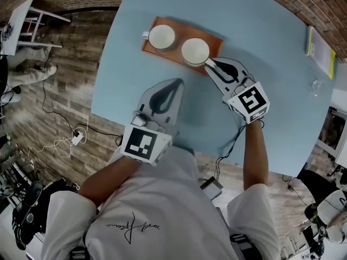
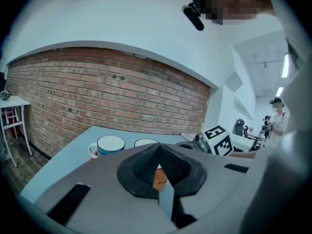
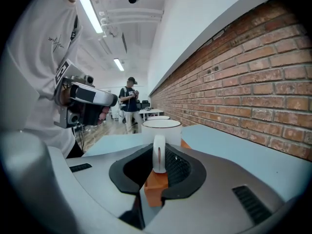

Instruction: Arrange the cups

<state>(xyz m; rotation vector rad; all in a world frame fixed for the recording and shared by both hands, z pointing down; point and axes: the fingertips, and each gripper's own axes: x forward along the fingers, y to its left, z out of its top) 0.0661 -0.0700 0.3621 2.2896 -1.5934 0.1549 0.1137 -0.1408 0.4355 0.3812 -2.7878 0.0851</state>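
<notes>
Two cups stand on an orange tray [image 1: 157, 50] on the round blue table [image 1: 260, 37]. The left cup [image 1: 161, 37] is blue outside [image 2: 110, 145], with its handle to the left. The right cup [image 1: 195, 51] is white [image 3: 161, 128]. Its handle [image 3: 159, 154] points toward me and sits upright between the jaws of my right gripper [image 1: 209, 63], whose pads close on it [image 3: 159, 160]. My left gripper [image 1: 174, 84] rests low over the table in front of the tray, jaws shut and empty [image 2: 158, 150]. The second cup's rim [image 2: 146, 142] shows beyond it.
A yellow-green book [image 1: 320, 45] lies at the table's far right edge, with a small clear glass object [image 1: 316, 85] near it. A white side table [image 1: 21, 15] and cables [image 1: 65, 140] are on the wooden floor to the left. A brick wall [image 2: 97, 91] runs behind the table.
</notes>
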